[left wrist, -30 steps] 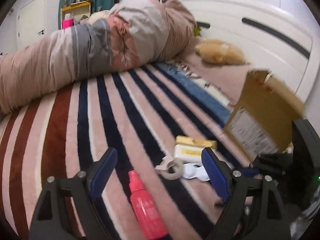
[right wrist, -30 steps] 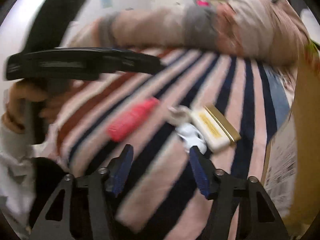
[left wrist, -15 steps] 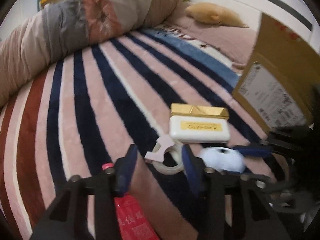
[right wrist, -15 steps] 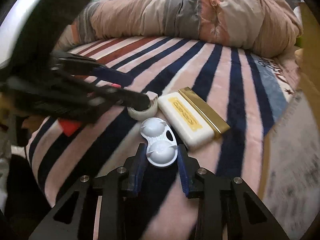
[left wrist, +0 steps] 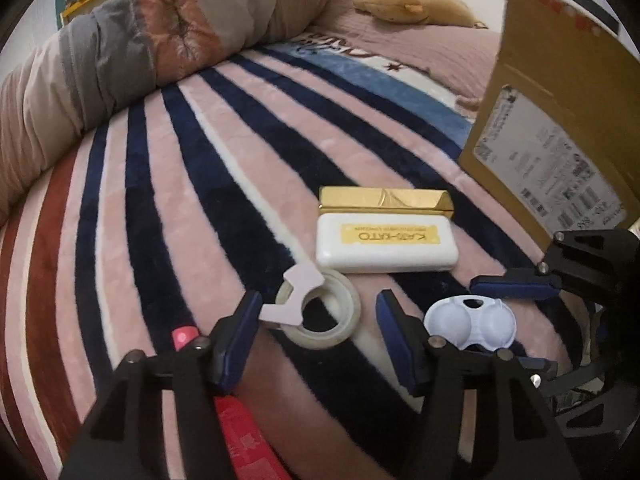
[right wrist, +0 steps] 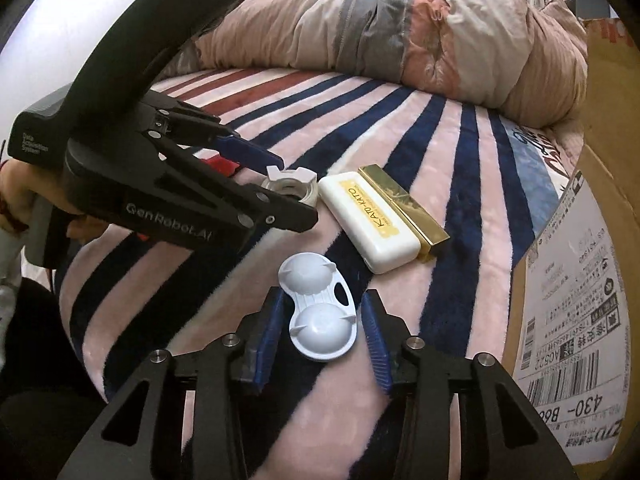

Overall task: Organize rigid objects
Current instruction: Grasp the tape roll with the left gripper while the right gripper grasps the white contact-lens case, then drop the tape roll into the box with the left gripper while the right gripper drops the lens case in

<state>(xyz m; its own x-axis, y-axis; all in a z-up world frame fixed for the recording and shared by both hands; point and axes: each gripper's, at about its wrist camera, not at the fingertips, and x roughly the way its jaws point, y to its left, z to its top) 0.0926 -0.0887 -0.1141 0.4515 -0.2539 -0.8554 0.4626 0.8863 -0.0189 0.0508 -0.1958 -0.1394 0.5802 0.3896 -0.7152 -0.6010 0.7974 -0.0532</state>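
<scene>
Cardboard box [right wrist: 568, 308]: upright on the bed, inside hidden.
White case [right wrist: 370, 222]: near the box.
Left hand-held gripper [left wrist: 316, 320]: opening around the tape roll [left wrist: 320, 314].
Right hand-held gripper [right wrist: 320, 330]: opening, lens case [right wrist: 318, 312] between.

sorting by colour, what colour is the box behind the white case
Gold box, clearest in the left wrist view.

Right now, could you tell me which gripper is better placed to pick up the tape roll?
Left. The left gripper straddles the tape roll, its jaws opening. The right gripper flanks the white lens case instead, jaws also opening.
</scene>
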